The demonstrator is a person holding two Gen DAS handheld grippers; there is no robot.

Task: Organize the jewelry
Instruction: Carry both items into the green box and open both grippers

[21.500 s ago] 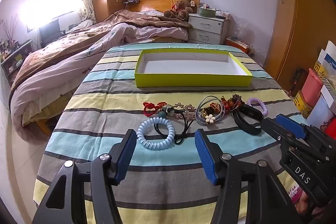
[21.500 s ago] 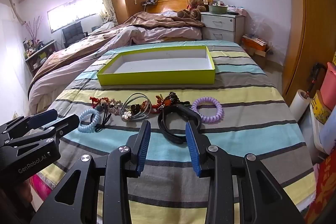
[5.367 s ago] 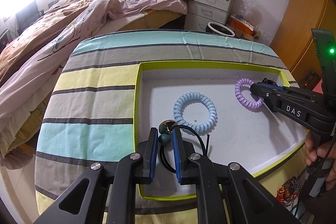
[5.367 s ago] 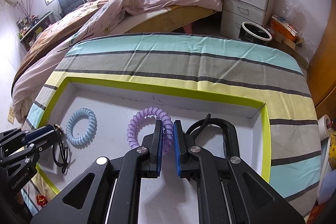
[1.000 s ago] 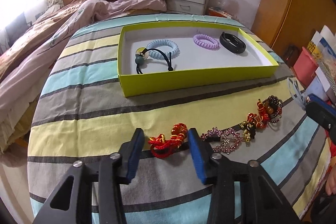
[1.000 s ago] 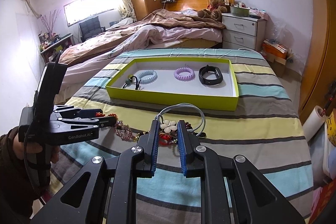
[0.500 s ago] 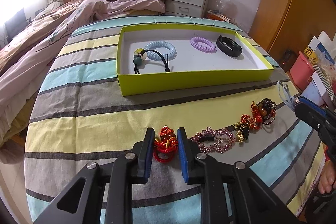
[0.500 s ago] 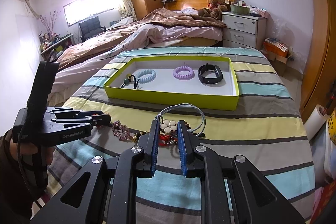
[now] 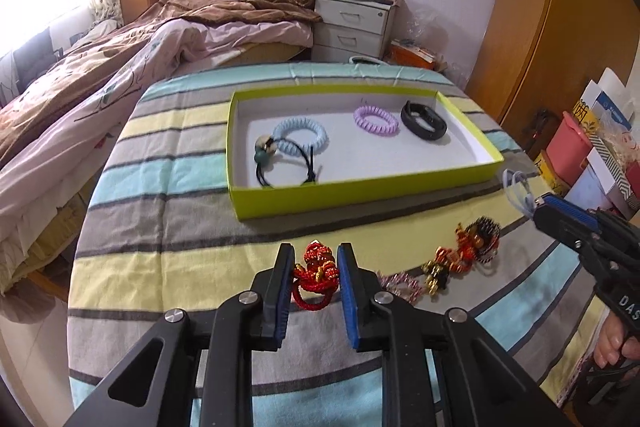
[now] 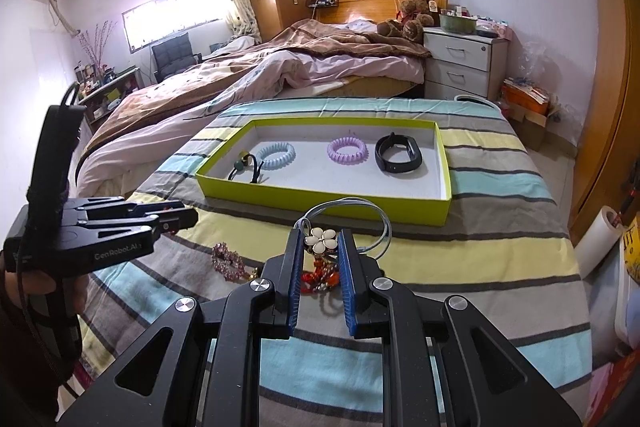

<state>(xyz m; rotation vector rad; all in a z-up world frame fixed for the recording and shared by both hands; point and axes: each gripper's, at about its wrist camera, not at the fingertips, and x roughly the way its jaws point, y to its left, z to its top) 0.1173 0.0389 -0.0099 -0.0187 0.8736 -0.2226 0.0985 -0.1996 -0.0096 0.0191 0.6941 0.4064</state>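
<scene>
- Our left tongs (image 9: 313, 269) were closed on the red knotted cord bracelet with gold beads (image 9: 316, 273), its blue pads pressing both sides of it just above the striped cloth-covered surface (image 9: 168, 227).
- Our right tongs (image 10: 319, 267) were clamped on the white flower charm hair tie with grey elastic loops (image 10: 320, 241), the flower sitting between the fingertips and the loops hanging out ahead of them.
- The shallow lime-green cardboard tray with a white floor (image 9: 360, 189) lay farther back on the surface.
- Inside the tray, from left to right, lay the black elastic hair tie with a teal bead (image 9: 280, 167), the pale blue spiral coil hair ring (image 9: 301, 137), the lilac spiral coil hair ring (image 9: 376, 121) and the black wristband (image 9: 424, 121).
- The black tie touched the blue coil; the lilac coil and the wristband lay close together.
- On the surface, right of our left tongs, the pink rhinestone bracelet (image 9: 400, 283) and the red-and-dark beaded bracelets (image 9: 468, 247) lay outside the tray.
</scene>
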